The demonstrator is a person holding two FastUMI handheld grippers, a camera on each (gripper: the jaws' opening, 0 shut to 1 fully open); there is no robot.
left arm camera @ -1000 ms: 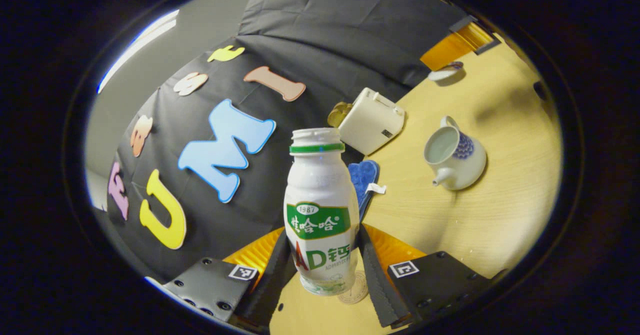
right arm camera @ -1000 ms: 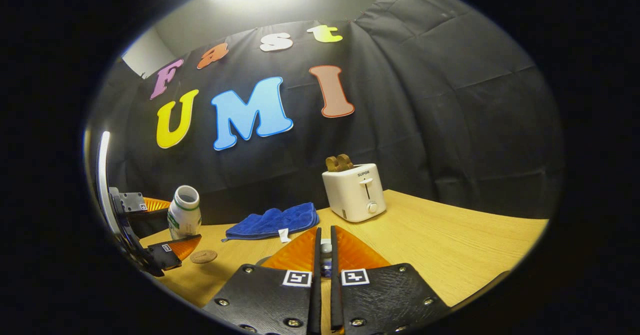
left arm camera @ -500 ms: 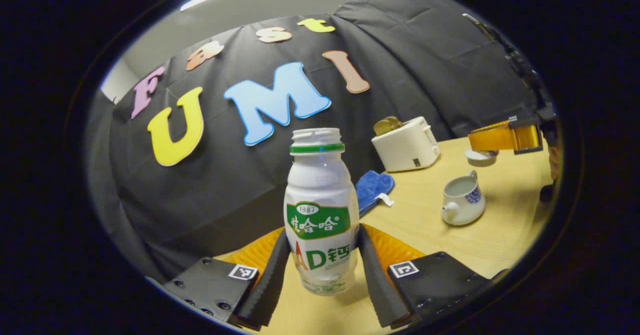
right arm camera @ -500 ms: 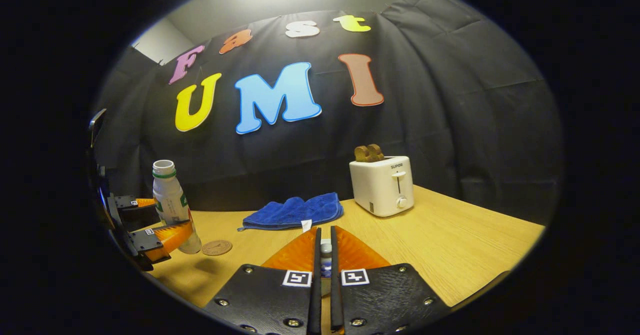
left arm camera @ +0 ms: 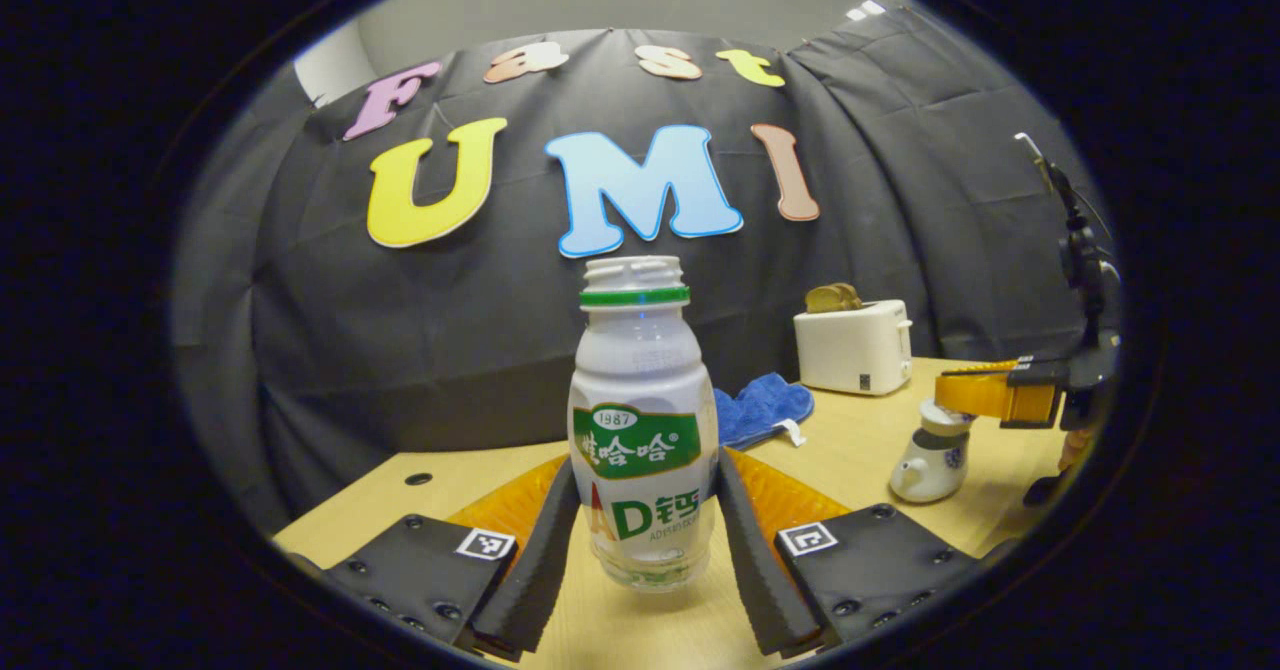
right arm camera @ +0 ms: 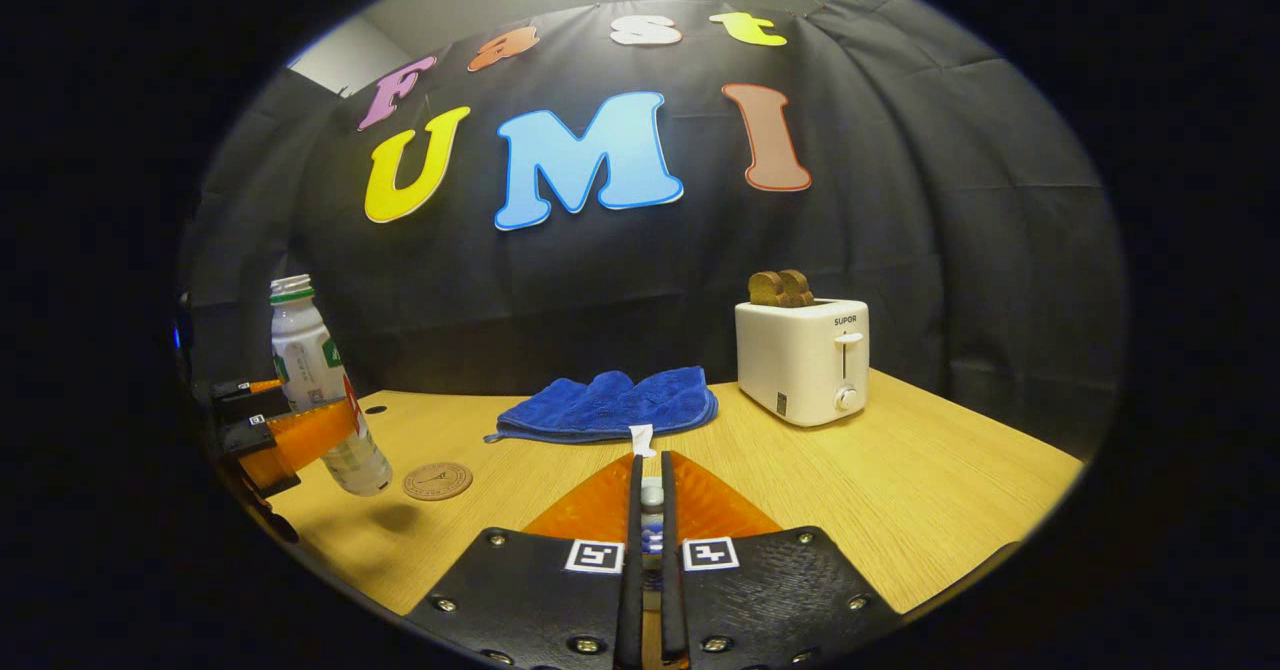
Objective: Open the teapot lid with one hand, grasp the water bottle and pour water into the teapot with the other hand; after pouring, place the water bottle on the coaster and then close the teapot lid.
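The water bottle (left arm camera: 640, 420) looks like smooth plastic: milky and faintly frosted above, clear at the base, wrapped in a glossy printed label, with a threaded open neck. The counter (right arm camera: 900, 490) is pale wood-grain laminate with a soft satin sheen. The blue towel (right arm camera: 610, 405) is plush, matt cloth with a small white tag. The toaster (right arm camera: 805, 360) has a smooth cream plastic shell, slightly glossy. The teapot (left arm camera: 930, 460) is glazed white ceramic with blue painted pattern, shiny. The coaster (right arm camera: 437, 480) is matt and tan, like cork or wood. The booth wall (right arm camera: 950, 230) is creased, matt black cloth.
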